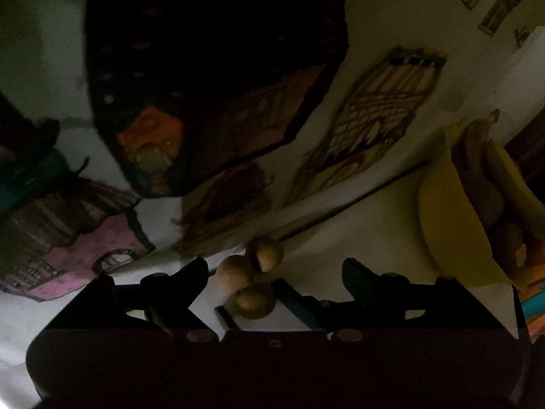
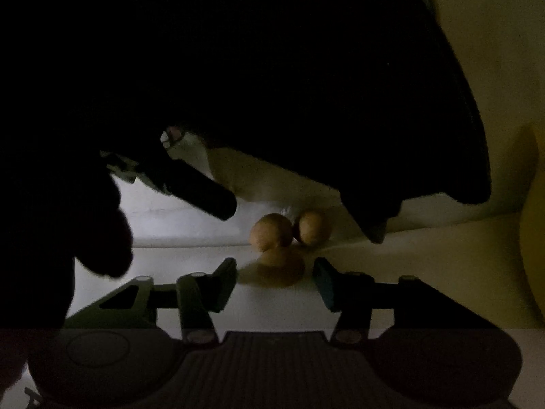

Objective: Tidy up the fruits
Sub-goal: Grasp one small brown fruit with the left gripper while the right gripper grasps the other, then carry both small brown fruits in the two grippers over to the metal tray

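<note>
The scene is very dim. Three small round tan fruits (image 1: 250,274) lie clustered on a pale surface, between and just ahead of the fingertips of my left gripper (image 1: 276,271), which is open around them. In the right wrist view the same cluster (image 2: 284,240) lies just ahead of my right gripper (image 2: 275,272), which is open and empty. A yellow bowl (image 1: 453,218) holding bananas (image 1: 504,170) and darker fruit stands at the right of the left wrist view.
A cloth or paper with coloured drawings (image 1: 371,119) covers the area behind the fruits. A large dark object (image 1: 211,68) lies on it. In the right wrist view a big dark shape (image 2: 272,85) and the other gripper's finger (image 2: 204,191) loom above the fruits.
</note>
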